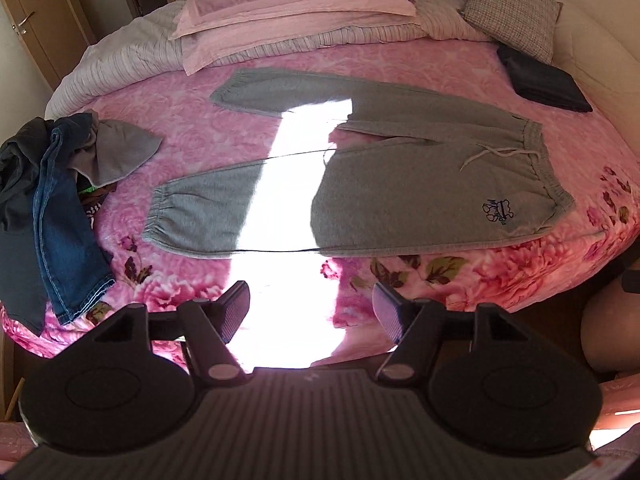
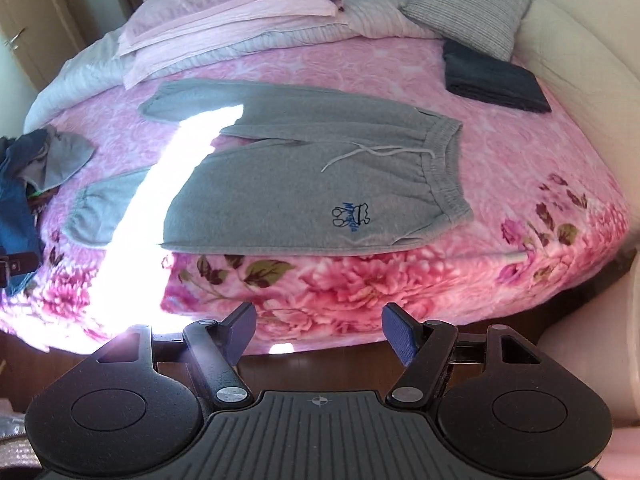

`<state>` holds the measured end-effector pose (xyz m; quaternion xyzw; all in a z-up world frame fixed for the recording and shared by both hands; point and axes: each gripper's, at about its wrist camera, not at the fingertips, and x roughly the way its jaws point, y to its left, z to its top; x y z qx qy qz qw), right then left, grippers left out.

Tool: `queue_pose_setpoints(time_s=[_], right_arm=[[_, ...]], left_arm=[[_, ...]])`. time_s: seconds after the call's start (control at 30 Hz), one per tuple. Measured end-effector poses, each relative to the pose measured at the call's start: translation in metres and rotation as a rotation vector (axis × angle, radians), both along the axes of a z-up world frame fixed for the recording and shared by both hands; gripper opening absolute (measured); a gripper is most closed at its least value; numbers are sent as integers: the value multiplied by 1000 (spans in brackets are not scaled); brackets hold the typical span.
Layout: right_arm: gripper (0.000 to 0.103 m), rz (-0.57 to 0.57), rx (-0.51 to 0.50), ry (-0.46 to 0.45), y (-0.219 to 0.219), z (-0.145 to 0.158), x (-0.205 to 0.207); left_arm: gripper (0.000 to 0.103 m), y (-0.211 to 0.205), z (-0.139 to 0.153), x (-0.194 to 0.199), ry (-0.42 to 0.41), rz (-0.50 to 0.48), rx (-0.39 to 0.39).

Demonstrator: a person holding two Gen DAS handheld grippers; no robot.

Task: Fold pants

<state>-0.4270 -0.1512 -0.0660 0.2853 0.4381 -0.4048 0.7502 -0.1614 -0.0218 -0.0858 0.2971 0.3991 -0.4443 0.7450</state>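
Grey sweatpants (image 1: pixel 420 184) lie spread flat on the pink floral bedspread (image 1: pixel 200 136), waistband to the right, both legs running left. A white drawstring (image 1: pixel 488 154) and a small blue logo (image 1: pixel 496 212) show near the waist. In the right wrist view the same sweatpants (image 2: pixel 304 184) lie ahead with the logo (image 2: pixel 352 216) facing me. My left gripper (image 1: pixel 312 308) hangs open over the bed's near edge, short of the pants. My right gripper (image 2: pixel 318 330) is open too, holding nothing, in front of the bed's side. A bright sun stripe crosses both legs.
A heap of clothes with blue jeans (image 1: pixel 60 216) lies at the bed's left edge. A folded dark garment (image 1: pixel 544 80) rests at the far right. Pink pillows (image 1: pixel 296 12) and a grey cushion (image 1: pixel 512 12) sit at the head. A wooden door (image 1: pixel 24 28) stands left.
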Motion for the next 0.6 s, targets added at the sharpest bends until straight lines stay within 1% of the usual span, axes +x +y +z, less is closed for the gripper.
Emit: queue_pose_setpoints(time_s=[0.17, 0.3, 0.4, 0.6], right_arm=[[67, -73, 22, -7, -10, 2, 26], [67, -71, 24, -7, -13, 2, 57], [67, -78, 35, -4, -12, -2, 73], [67, -91, 39, 7, -8, -3, 87]], left_arm=[[65, -15, 5, 30, -6, -37, 6], [65, -22, 11, 57, -33, -71, 6], [65, -24, 10, 75, -32, -80, 17], [65, -22, 8, 95, -28, -92, 35]])
